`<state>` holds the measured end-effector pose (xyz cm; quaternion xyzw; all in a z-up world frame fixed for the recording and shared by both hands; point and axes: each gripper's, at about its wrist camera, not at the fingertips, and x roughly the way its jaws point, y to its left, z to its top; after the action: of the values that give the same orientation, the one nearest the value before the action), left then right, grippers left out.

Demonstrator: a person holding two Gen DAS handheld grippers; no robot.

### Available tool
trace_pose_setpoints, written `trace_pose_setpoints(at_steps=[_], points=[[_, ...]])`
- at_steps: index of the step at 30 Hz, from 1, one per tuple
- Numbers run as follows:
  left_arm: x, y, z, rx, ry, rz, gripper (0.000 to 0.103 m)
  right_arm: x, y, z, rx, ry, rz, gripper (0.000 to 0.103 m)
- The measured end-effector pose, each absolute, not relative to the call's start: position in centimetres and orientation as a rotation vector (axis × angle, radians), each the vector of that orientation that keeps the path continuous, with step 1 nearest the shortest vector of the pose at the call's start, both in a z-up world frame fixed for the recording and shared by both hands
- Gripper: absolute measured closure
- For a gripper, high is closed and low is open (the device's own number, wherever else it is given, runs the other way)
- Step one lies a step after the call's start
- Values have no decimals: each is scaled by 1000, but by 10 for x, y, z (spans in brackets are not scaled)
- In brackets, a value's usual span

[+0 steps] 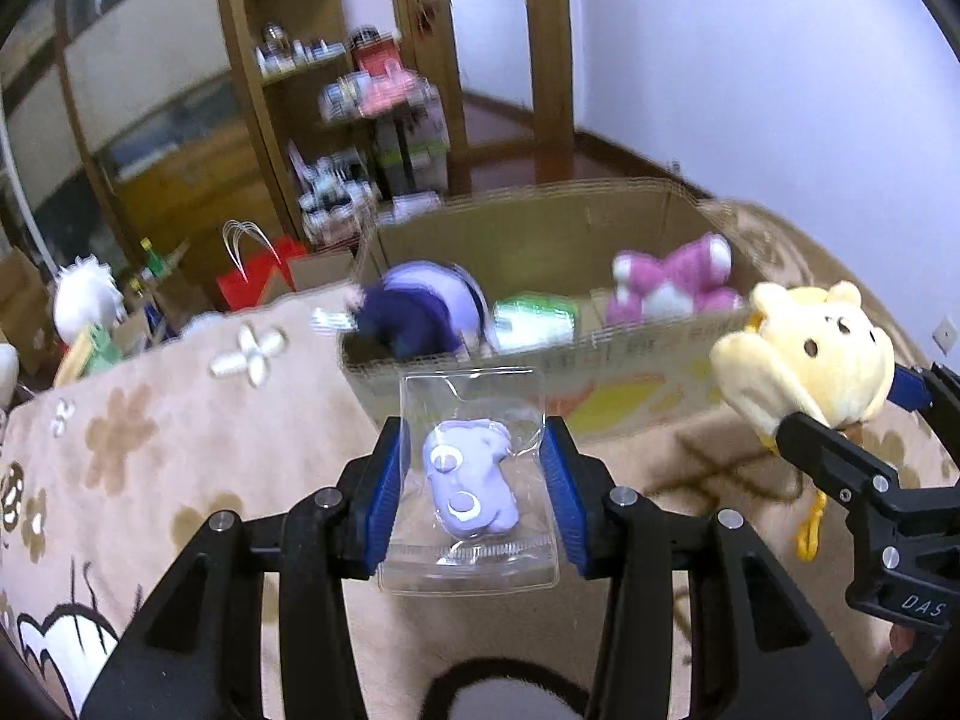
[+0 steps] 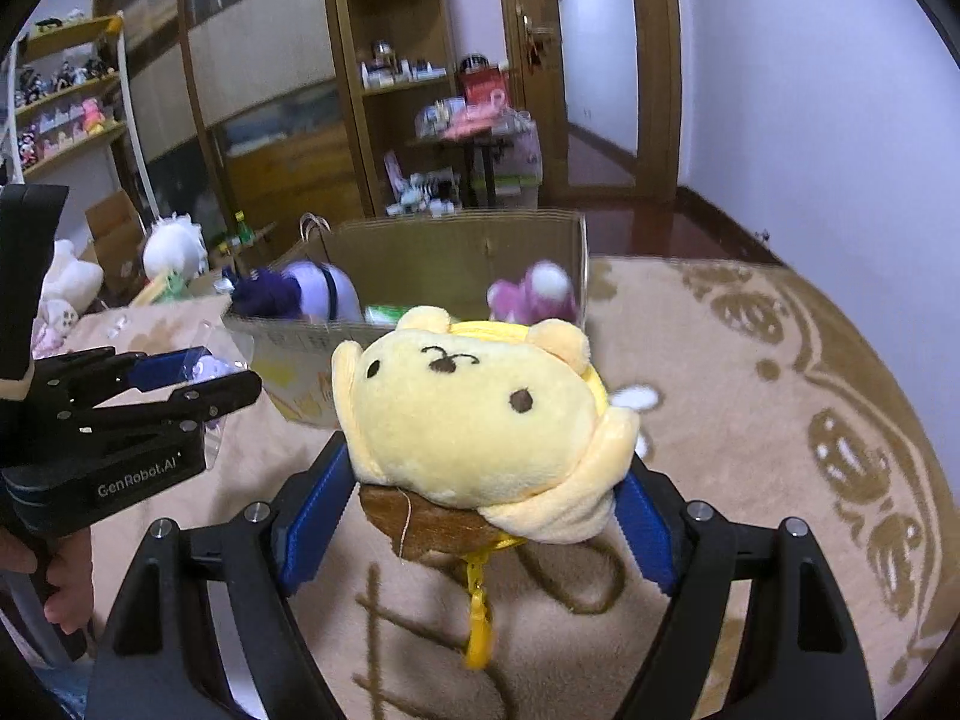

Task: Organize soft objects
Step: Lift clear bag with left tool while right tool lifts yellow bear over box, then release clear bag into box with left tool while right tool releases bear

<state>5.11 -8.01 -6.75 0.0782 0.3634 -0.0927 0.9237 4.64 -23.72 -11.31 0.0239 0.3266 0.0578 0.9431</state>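
Observation:
My left gripper (image 1: 477, 468) is shut on a clear plastic bag (image 1: 474, 552) holding a small purple soft toy (image 1: 471, 483), held above the beige blanket. My right gripper (image 2: 486, 498) is shut on a yellow plush bear (image 2: 474, 414) with a yellow clip hanging below; the bear also shows in the left wrist view (image 1: 810, 354). Ahead stands an open cardboard box (image 1: 630, 354) holding a dark blue and lilac plush (image 1: 420, 309), a green-white item (image 1: 534, 318) and a pink plush (image 1: 672, 285). The left gripper shows in the right wrist view (image 2: 198, 387).
A beige patterned blanket (image 2: 750, 420) covers the surface under both grippers. A red paper bag (image 1: 258, 282) and white plush toys (image 2: 174, 249) lie beyond the blanket at left. Wooden shelves (image 2: 396, 90) and a door (image 2: 600, 60) stand behind the box.

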Motion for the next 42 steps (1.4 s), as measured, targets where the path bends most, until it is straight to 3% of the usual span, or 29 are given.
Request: trace_pose_setpoints(at_steps=[21,42], points=[[102,-70,-8,137,466,-205,59,73,-237,-62,39,480,116,18],[158,-82,-48,147,591,-178,57,129,-234,-74,31,468,138,17]])
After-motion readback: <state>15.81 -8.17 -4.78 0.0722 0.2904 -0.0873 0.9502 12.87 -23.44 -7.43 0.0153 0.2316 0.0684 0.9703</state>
